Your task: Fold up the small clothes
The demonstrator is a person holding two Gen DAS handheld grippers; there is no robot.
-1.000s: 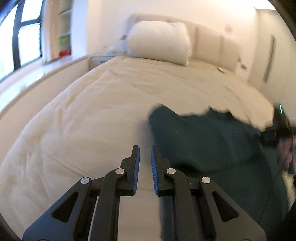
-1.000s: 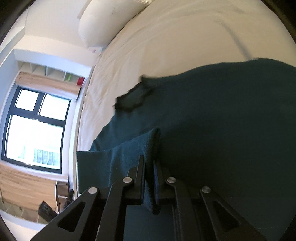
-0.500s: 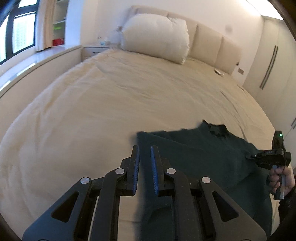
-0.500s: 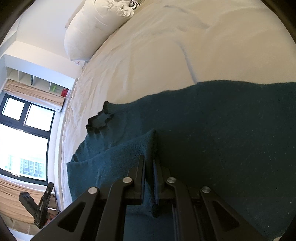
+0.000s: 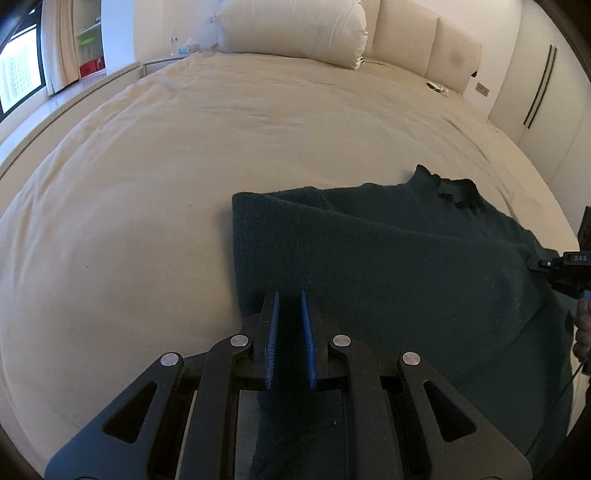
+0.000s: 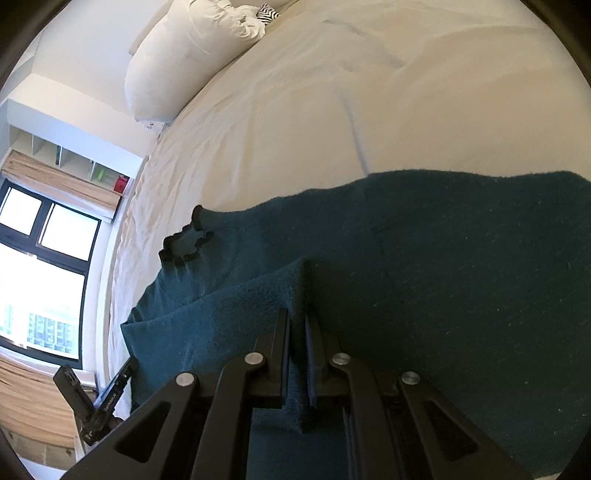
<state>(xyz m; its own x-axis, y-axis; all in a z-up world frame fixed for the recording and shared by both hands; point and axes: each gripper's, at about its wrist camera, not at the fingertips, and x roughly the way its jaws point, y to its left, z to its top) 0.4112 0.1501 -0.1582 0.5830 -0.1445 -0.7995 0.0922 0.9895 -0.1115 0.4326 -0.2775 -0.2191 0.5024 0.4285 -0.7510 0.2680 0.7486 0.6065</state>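
A big bed (image 5: 184, 155) with a cream cover fills most of both views. A fat white pillow (image 5: 291, 29) sits at the head edge of the bed, against a padded headboard (image 5: 424, 48). A window (image 6: 40, 277) with a dark frame is on the wall past one side edge of the bed.

A dark green sweater (image 5: 369, 258) lies on the bed near the foot edge, close to the person. Its frilly neck (image 5: 454, 192) points toward the head of the bed. One part of the sweater is folded over the rest, and that fold makes a long slanted ridge.

The right gripper (image 6: 295, 332) is pinched tight on a raised fold of the sweater, and the cloth stands up between its two fingers. It also shows at the right side of the left wrist view, gripping the end of the ridge, with a bit of the person's hand (image 5: 583, 325) below it.

The left gripper (image 5: 290, 306) has its jaws almost closed, with a thin gap between the blue pads (image 5: 273, 343). Green cloth shows in that gap, and it looks held, near the sweater's corner.
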